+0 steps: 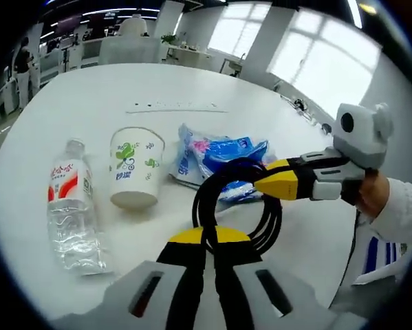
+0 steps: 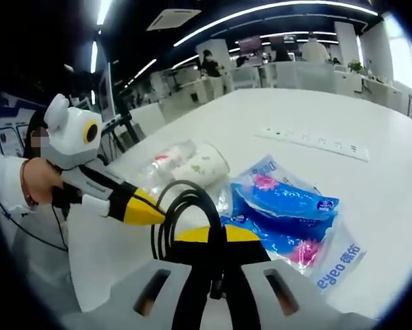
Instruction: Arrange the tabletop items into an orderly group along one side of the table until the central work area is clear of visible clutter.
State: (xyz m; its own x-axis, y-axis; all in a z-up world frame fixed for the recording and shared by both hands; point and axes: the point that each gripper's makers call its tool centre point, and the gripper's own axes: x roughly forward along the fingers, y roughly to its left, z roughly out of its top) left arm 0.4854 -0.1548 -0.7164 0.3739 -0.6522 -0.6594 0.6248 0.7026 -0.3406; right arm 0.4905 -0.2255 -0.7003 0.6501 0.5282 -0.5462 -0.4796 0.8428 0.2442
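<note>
Cable, black and coiled into a few loose loops, hangs between the two grippers just above the white table; it looks light and floppy, likely to sag or unwind unless held where the loops bunch together, which is where both tools have it. Left gripper has its yellow-tipped jaws pressed together on the near side of the coil, pointing forward over the table. Right gripper reaches in from the side with its jaws likewise clamped on the far side of the coil, held level by a hand in a white sleeve. Just beyond the cable lies a blue plastic packet, soft and crinkly, probably slippery to pinch. Beside it a paper cup lies tipped, light and easily crushed, and next to that a clear water bottle on its side, which may roll. A power strip sits farther off.
</note>
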